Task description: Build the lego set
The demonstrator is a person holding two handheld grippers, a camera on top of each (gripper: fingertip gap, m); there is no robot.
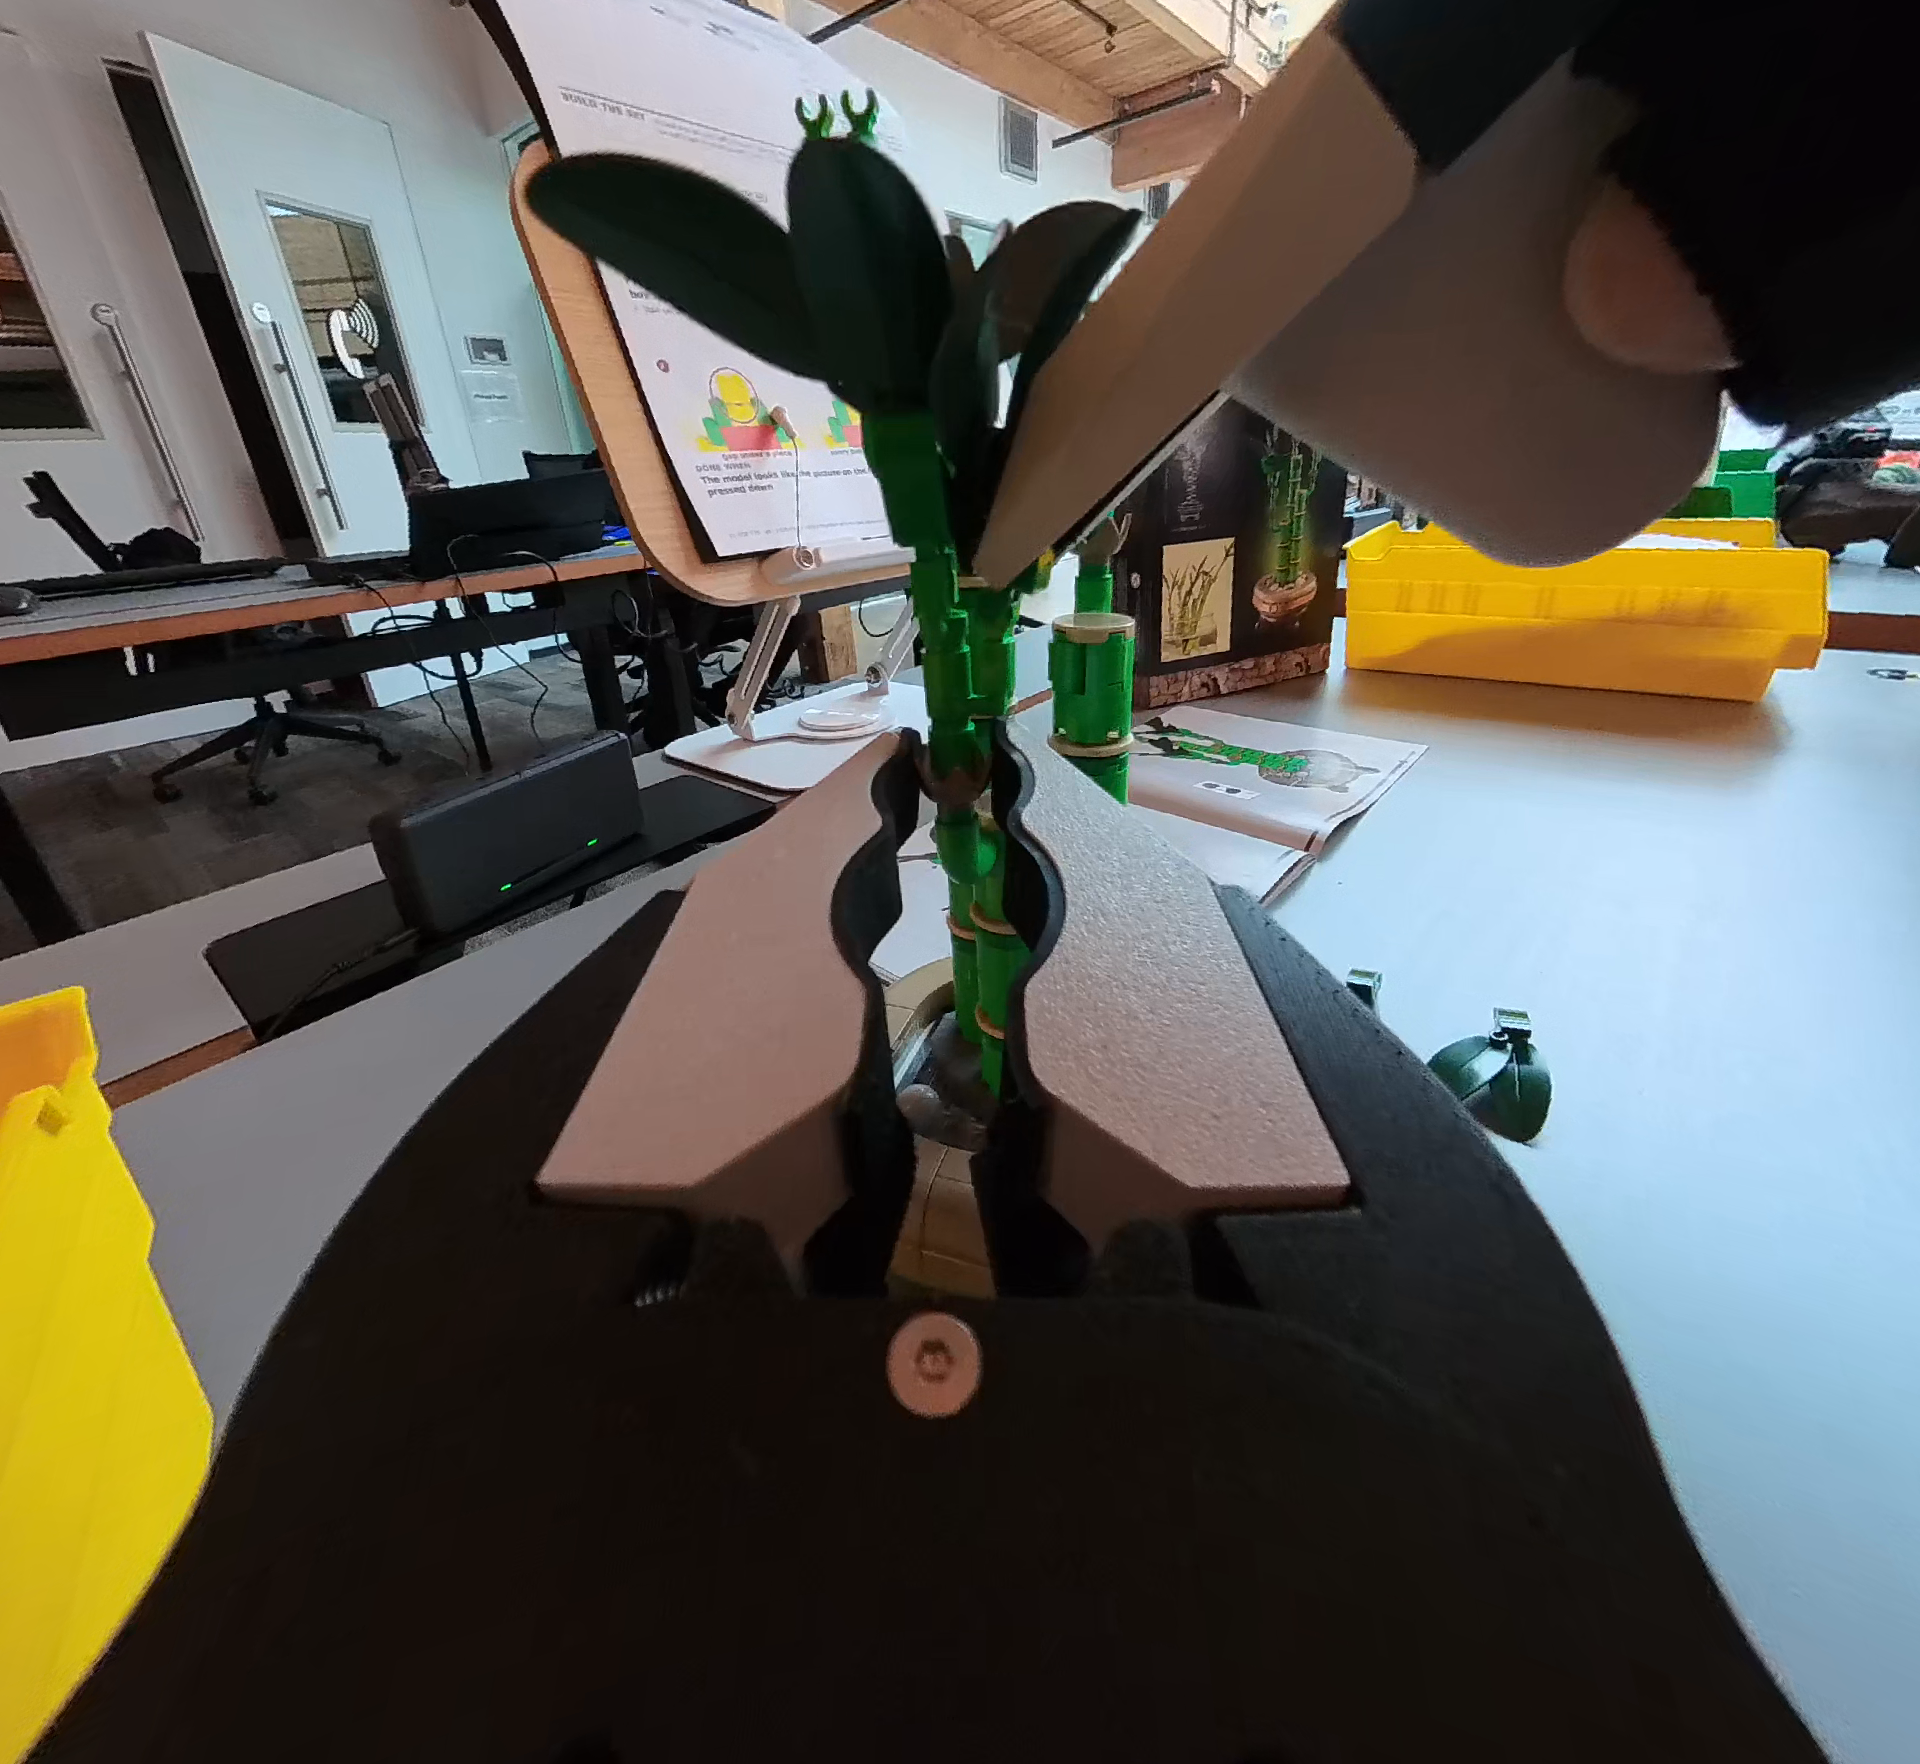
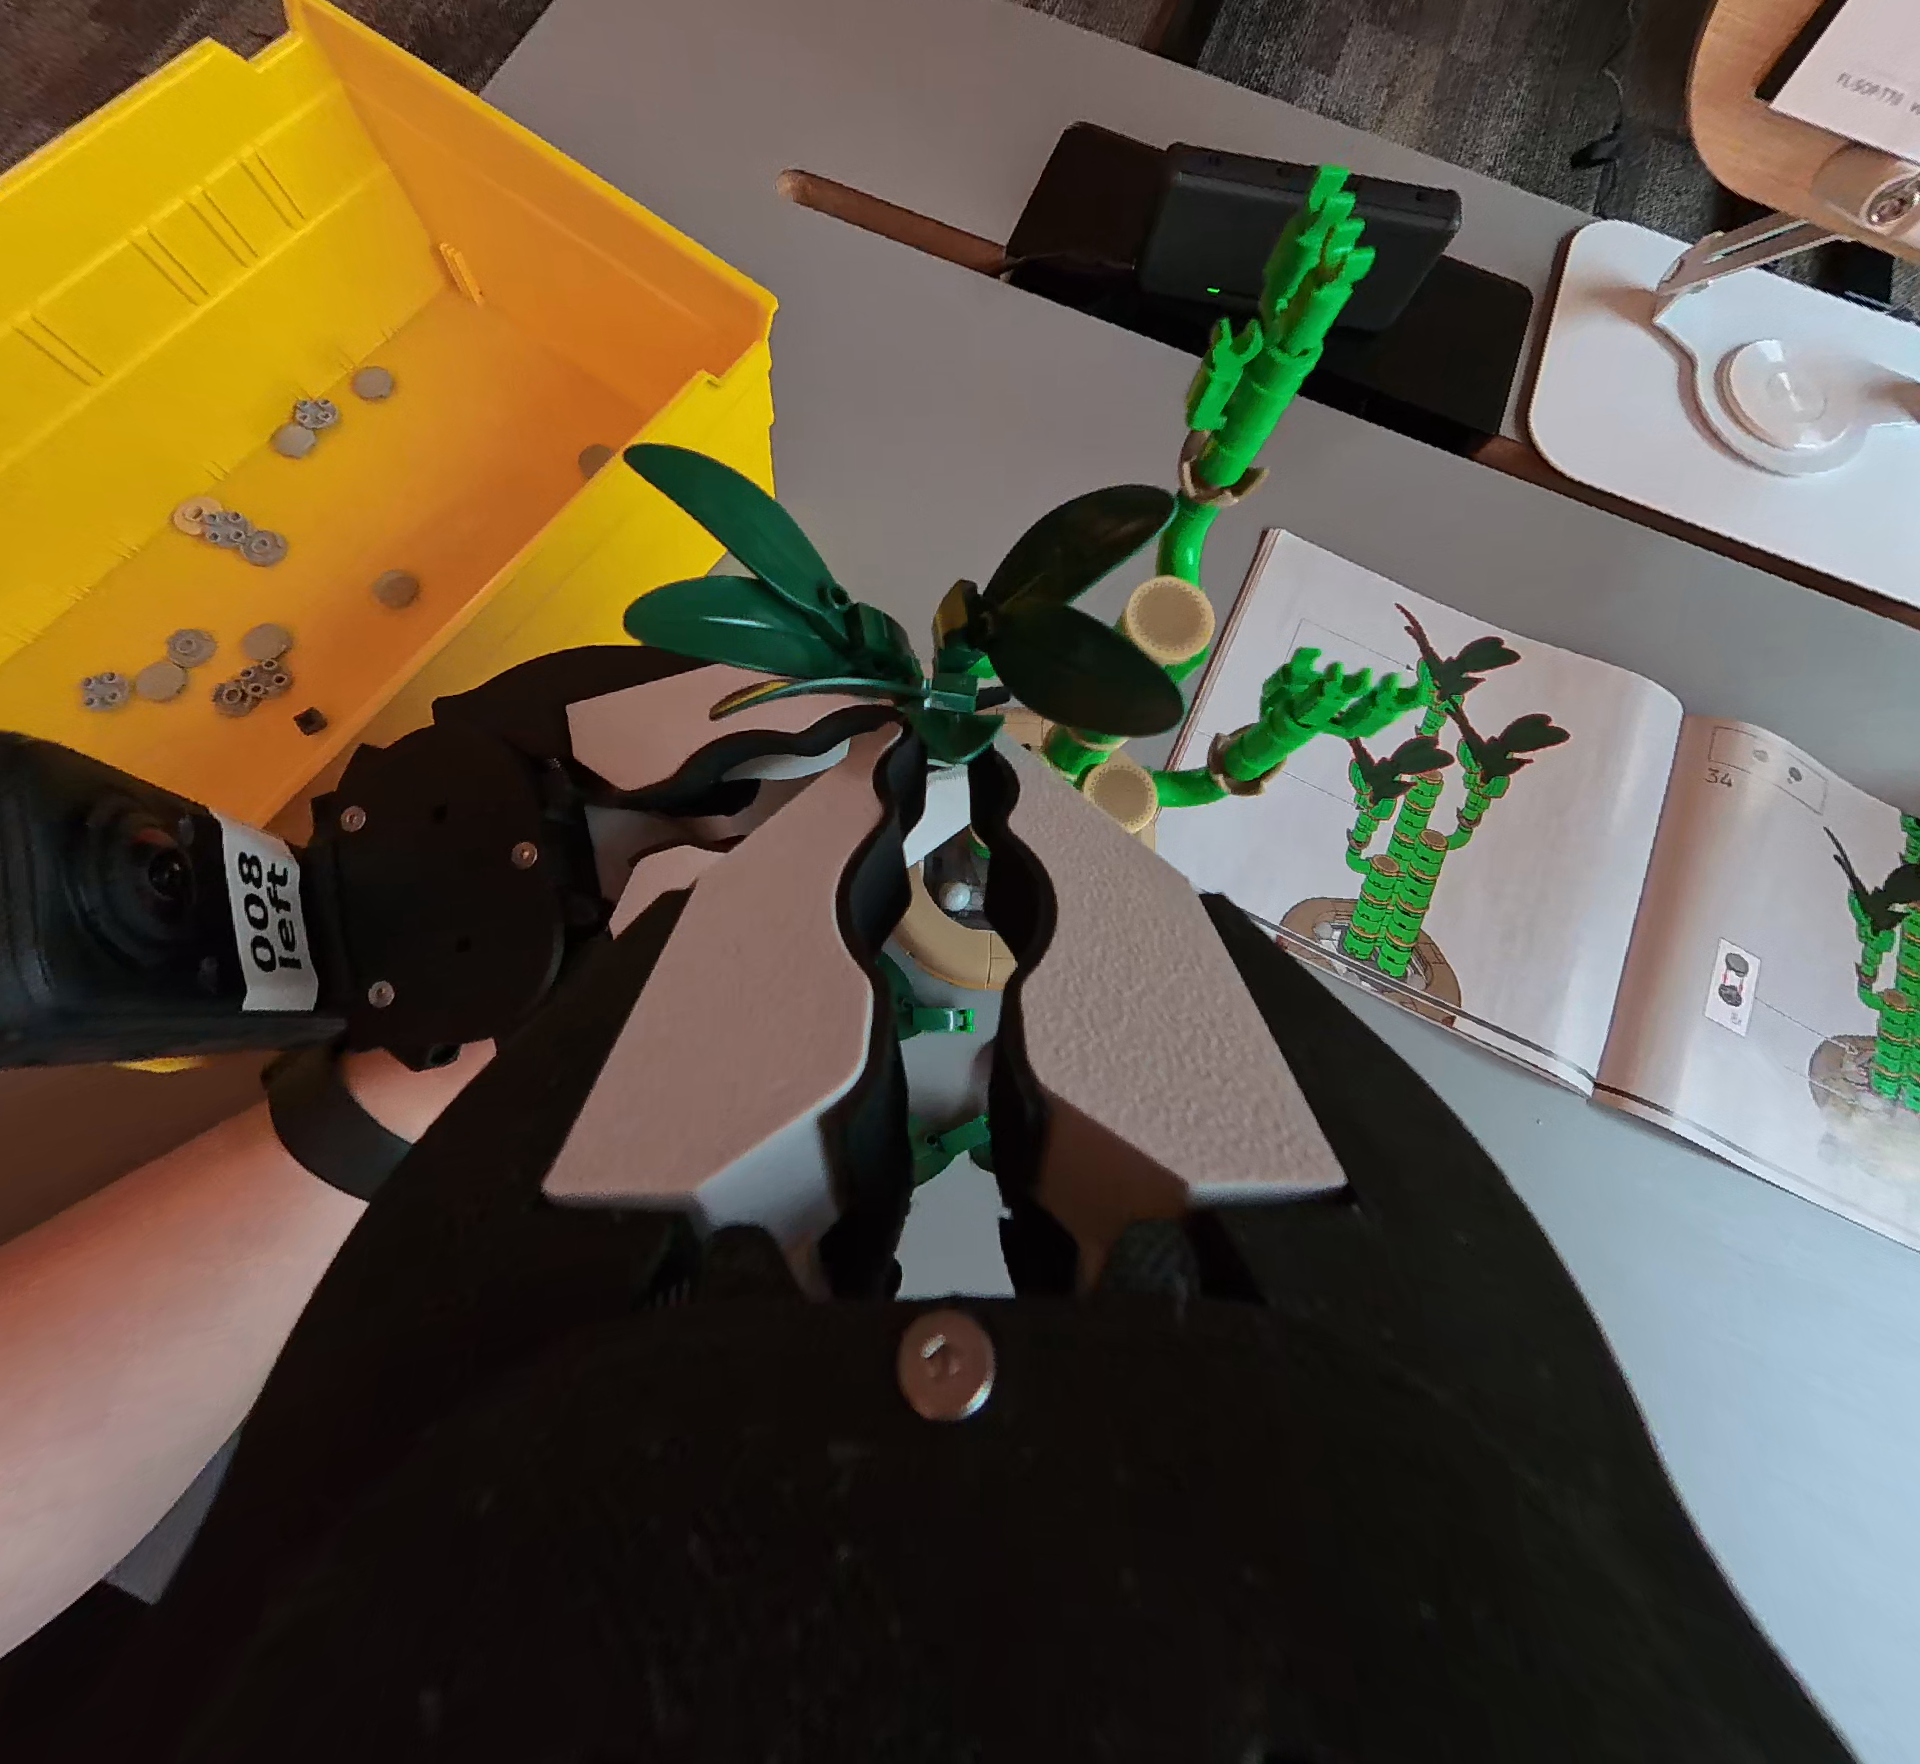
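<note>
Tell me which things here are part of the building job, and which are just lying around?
Part of the job:
- bamboo model, held by the left gripper
- right gripper at its dark leaves
- instruction booklet
- yellow bin of grey pieces
- loose leaf piece

Just lying about:
- dark box with a green light
- office chair

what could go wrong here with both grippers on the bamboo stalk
1. The left gripper clamps the thin green stalk mid-height while the right gripper works at the leaf cluster on top; pushing down there could bend or snap the stalk at a joint.
2. The right gripper's finger crowds the dark leaves and may knock one off.
</note>
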